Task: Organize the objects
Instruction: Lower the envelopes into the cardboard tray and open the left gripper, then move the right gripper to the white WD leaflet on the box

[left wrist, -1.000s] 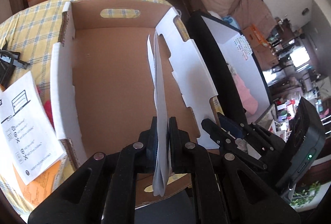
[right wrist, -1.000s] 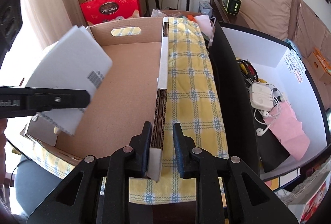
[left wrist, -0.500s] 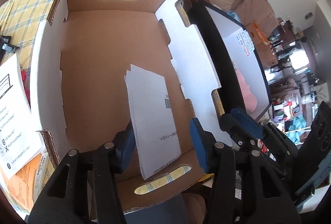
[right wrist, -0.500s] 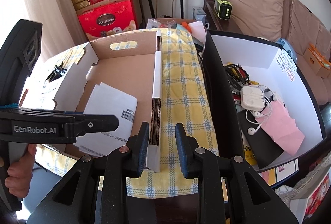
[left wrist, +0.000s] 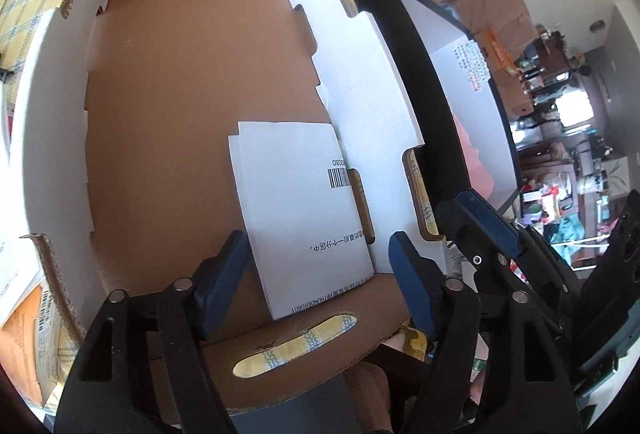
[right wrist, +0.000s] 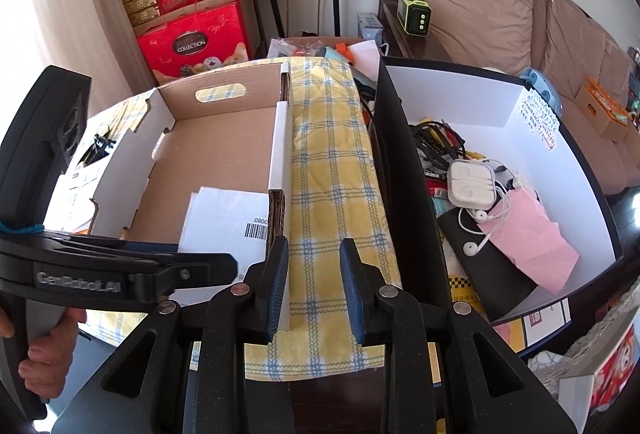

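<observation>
Left gripper (left wrist: 316, 270): its jaws had just been opening and stood wide, with the near end of a white paper sheet (left wrist: 300, 209) lying between the blue pads (left wrist: 220, 278) but pressed by neither. The sheet lay flat on the floor of the cardboard tray (left wrist: 180, 85), ahead of the gripper and against the tray's right-hand white wall; a barcode was printed near its far right edge.

Right gripper (right wrist: 312, 274): its jaws stood a little apart, and no pad visibly pressed on anything. The left pad (right wrist: 278, 282) stood just beside the near end of the tray's right wall (right wrist: 280, 153), which lay outside the gap; only the yellow checked cloth (right wrist: 332, 173) showed between the pads.

Seen only by the left wrist camera: the sheet's printed text line and the tray's near handle slot (left wrist: 296, 346).

Seen only by the right wrist camera: the left gripper from the side, held by a hand (right wrist: 44, 354); to the right of the cloth, a black-walled box (right wrist: 404, 173) holding white earphones (right wrist: 472, 181), cables and a pink bag (right wrist: 532, 238).
</observation>
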A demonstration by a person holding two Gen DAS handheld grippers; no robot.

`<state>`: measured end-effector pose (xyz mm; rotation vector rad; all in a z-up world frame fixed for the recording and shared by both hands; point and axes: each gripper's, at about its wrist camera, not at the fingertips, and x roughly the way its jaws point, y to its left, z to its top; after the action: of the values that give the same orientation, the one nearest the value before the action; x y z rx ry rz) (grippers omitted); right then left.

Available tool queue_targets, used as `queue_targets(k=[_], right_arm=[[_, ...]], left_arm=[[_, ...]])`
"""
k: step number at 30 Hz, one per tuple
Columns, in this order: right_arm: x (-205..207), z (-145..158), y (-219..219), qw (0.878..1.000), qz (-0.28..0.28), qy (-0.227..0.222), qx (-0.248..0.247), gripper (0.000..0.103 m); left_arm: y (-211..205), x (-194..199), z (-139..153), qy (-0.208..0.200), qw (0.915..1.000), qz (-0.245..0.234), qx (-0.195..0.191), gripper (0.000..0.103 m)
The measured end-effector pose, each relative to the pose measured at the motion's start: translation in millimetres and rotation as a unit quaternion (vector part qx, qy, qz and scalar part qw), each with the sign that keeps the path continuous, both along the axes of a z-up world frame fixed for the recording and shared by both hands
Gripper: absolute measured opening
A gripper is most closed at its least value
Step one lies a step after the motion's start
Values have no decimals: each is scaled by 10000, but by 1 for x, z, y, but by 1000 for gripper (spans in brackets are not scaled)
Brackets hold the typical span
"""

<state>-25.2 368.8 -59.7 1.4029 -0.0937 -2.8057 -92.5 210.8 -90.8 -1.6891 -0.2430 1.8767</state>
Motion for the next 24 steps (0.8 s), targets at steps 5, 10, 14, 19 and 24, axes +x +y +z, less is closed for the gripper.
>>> queue_targets(k=[5, 10, 14, 19, 24], right_arm=[[-3, -2, -2, 10000, 5, -10, -40, 27], [-5, -2, -5, 10000, 12, -26, -51, 27], [-7, -2, -7, 10000, 19, -25, -7, 28], [-11, -5, -6, 9999, -63, -72, 28, 31], [-12, -4, -4, 9997, -217, -24, 54, 32]], left_arm=[[-19, 13, 25, 80, 9991, -206, 373, 72], [-55, 15, 55, 283, 9974, -16, 665, 80], [-90, 9, 75, 726, 9959, 283, 461, 83], [-133, -13, 72, 851, 9918, 951, -69, 85], [-162, -26, 48, 658, 9887, 1324, -236, 85]])
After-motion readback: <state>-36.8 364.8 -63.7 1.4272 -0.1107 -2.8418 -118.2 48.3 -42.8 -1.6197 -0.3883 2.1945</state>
